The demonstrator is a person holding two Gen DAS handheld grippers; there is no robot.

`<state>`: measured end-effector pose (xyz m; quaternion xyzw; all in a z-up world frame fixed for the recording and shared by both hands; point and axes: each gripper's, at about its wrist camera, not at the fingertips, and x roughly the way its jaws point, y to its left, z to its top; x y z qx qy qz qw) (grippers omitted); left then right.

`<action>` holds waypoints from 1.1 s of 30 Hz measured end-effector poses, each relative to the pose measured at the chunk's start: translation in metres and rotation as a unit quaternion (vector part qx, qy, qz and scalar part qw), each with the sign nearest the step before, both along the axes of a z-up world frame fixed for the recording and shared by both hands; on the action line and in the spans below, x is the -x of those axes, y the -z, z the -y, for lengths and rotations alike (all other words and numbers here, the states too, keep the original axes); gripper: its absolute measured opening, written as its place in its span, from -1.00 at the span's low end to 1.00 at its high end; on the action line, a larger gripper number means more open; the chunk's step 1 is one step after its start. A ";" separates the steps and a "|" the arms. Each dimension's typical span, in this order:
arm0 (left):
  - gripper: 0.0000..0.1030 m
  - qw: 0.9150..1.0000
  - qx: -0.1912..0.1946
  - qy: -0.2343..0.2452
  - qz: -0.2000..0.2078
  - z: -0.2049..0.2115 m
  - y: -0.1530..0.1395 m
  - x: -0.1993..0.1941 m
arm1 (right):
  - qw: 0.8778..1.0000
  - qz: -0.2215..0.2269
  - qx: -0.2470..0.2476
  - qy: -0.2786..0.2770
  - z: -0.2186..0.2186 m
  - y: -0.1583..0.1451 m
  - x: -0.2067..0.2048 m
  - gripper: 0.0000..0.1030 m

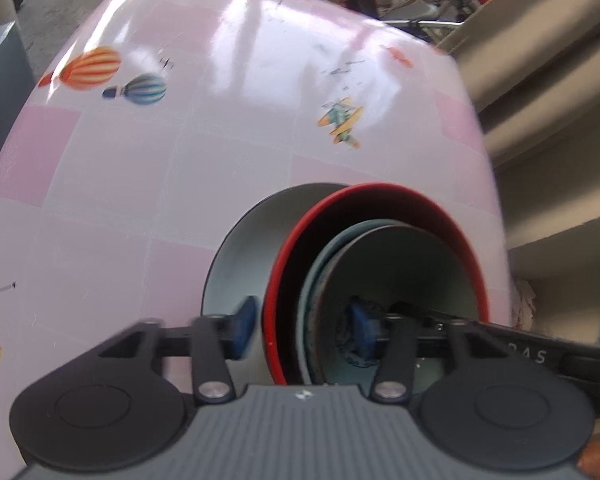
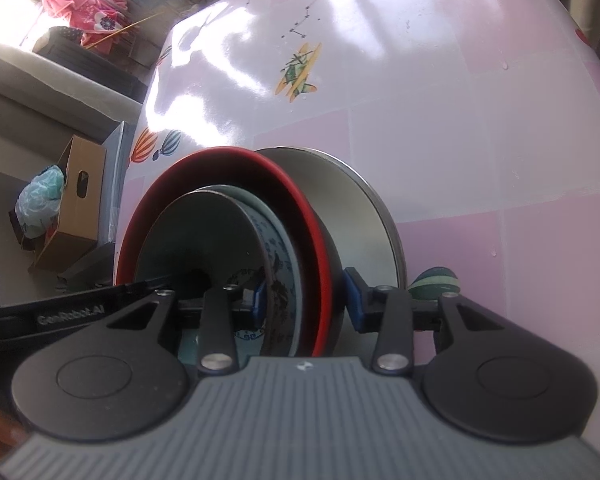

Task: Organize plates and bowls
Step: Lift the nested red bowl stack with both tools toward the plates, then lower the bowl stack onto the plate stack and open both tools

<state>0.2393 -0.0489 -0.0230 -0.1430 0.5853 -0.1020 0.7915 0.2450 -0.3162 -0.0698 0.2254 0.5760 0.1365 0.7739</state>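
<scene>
Bowls nest in a stack: red-rimmed bowl point(image 1: 380, 208) inside a steel bowl point(image 1: 252, 248) on the worktop point(image 1: 140, 180). Left gripper point(image 1: 304, 328) and right gripper point(image 2: 306, 300) each straddle the stack's rims, jaws partly open, pads not pressing.

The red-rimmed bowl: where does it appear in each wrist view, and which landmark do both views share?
Left wrist: red-rimmed bowl lower centre-right, nested in the steel bowl.
Right wrist: red-rimmed bowl lower centre-left, steel bowl to its right.
Shared landmark: the yellow airplane print on the tablecloth.
</scene>
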 end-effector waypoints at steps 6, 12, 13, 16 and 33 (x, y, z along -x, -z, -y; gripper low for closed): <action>0.73 1.000 0.019 0.008 0.018 -0.011 -0.017 0.010 | 0.999 0.037 -0.002 0.003 0.006 -0.018 0.005 0.60; 0.82 0.996 0.059 0.002 0.068 -0.042 -0.044 0.037 | 0.997 0.068 -0.014 0.024 0.024 -0.037 0.029 0.62; 0.82 0.995 0.068 0.000 0.078 -0.048 -0.048 0.045 | 0.996 0.080 -0.015 0.030 0.027 -0.042 0.036 0.63; 0.89 0.990 0.071 0.003 0.118 -0.064 -0.058 0.074 | 0.992 0.119 -0.014 0.047 0.038 -0.058 0.064 0.73; 1.00 0.957 -0.121 -0.071 0.254 -0.068 -0.034 0.199 | 0.924 0.290 0.225 0.111 -0.020 -0.086 0.236 0.98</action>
